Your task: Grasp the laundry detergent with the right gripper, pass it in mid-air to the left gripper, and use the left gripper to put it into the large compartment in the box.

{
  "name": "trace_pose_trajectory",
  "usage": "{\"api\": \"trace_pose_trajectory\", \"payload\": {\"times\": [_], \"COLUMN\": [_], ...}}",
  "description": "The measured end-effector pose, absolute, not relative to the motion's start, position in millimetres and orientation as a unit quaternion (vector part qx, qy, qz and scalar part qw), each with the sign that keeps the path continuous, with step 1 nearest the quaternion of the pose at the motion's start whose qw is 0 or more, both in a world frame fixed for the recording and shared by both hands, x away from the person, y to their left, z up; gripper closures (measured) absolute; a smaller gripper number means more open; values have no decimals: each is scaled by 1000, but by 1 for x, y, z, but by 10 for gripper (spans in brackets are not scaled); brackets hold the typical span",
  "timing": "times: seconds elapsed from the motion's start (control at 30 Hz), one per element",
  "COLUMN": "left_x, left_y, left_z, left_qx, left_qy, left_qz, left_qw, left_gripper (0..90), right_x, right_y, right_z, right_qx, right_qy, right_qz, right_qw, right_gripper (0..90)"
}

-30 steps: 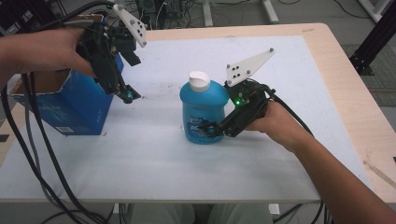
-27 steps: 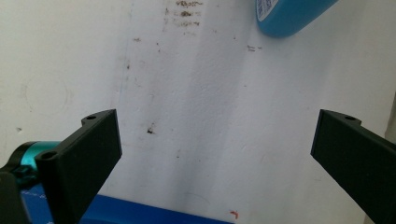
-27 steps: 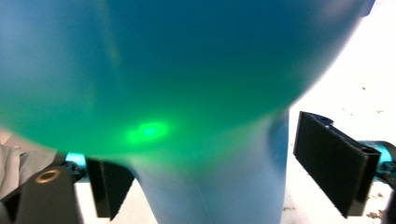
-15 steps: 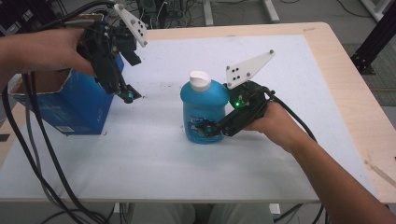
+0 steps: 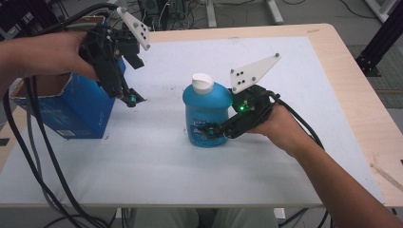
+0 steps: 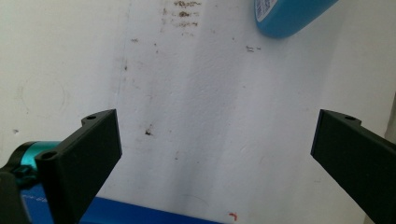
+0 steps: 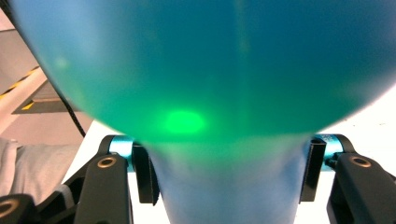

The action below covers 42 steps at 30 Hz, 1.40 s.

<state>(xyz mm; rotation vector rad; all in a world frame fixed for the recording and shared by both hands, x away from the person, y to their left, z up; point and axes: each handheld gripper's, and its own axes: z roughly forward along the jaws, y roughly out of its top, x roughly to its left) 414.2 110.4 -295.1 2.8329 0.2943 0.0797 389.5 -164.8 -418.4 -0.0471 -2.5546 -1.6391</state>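
**Gripping the blue bottle, little changed**

Holding as it did a second ago, the right gripper [image 5: 209, 131] clamps its jaws on the lower body of the upright blue plastic bottle with a white cap [image 5: 205, 111]; its contents cannot be made out. Beyond it, the left gripper [image 5: 129, 98] hangs wide apart and empty over the white table mat [image 5: 157, 171], just beside the open blue cardboard box [image 5: 71, 107], whose inside is hidden.

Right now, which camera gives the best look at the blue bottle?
The high view: the whole bottle stands upright, white cap on top, the right gripper at its base. The right gripper view shows a blurred blue close-up; the left gripper view catches one corner.
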Motion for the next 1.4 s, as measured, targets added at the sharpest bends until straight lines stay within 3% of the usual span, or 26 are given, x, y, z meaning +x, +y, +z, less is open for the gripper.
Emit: {"api": "trace_pose_trajectory", "payload": {"times": [0.7,1.4], "left_x": [399,372], "left_y": [95,48], "left_z": [-276,-229], "left_qx": [981,984], "left_qy": [120,72], "left_qz": [13,-8], "left_qw": [151,164], "left_gripper": [17,18], "right_x": [380,380], "right_y": [-169,-150], "right_z": [-402,-358], "right_qx": [-18,12], "right_qy": [-848,-871], "right_qz": [-530,-492], "right_qw": [15,11], "right_gripper": [447,446]}}
